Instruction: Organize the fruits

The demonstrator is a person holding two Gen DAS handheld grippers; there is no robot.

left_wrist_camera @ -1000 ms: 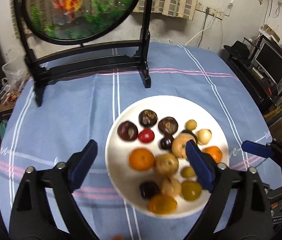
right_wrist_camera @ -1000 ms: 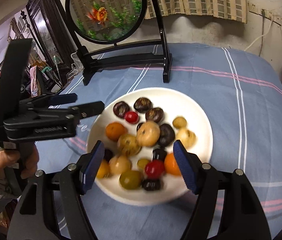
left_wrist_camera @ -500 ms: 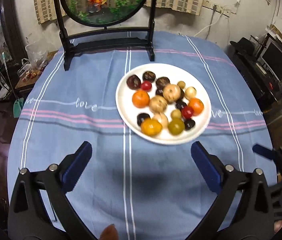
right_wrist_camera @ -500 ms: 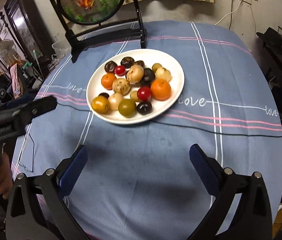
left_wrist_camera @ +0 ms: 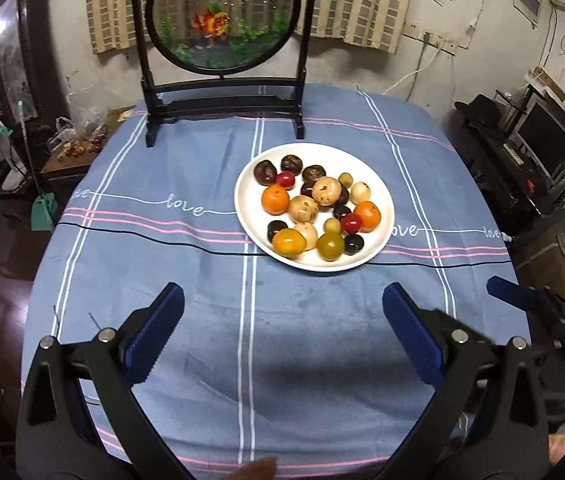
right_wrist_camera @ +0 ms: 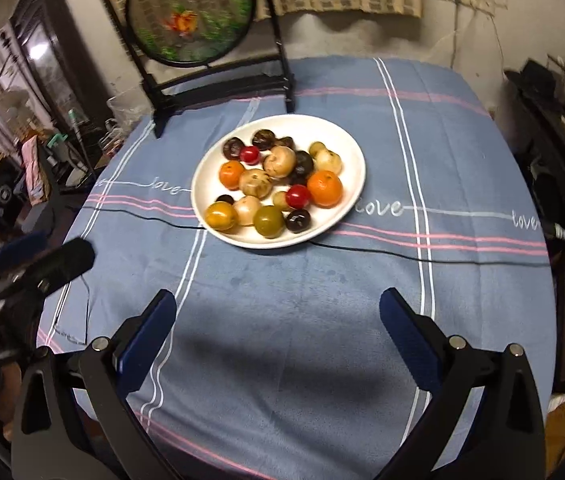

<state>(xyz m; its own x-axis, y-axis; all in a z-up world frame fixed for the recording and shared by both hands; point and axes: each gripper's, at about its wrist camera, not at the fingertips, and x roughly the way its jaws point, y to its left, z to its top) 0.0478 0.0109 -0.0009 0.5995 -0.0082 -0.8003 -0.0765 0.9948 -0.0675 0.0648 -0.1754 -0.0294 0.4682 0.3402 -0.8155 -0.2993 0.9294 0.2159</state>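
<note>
Presently both grippers hang over the near half of a blue cloth-covered table with white and pink stripes, well short of the fruit. At far left stands a black wooden stand holding a round goldfish panel, its feet on the cloth at the far edge.

Left gripper: its blue-padded jaws are spread wide with only bare cloth between them; nothing is grasped. The opening widened a little within the last second.

Centre, slightly right and farther off: a round white plate lies flat on the cloth, just in front of the stand's right foot. It carries all the fruit visible: two orange mandarins, a yellow-orange tomato, an olive-green round fruit, two small red cherry tomatoes, several pale tan round fruits and several dark brown-purple ones. The pieces lie touching in one loose cluster.

Right gripper: jaws likewise spread wide over bare cloth, empty, having just been opening. The plate sits well beyond its fingertips. In the left wrist view one blue pad of this gripper shows at the far right edge.
</note>
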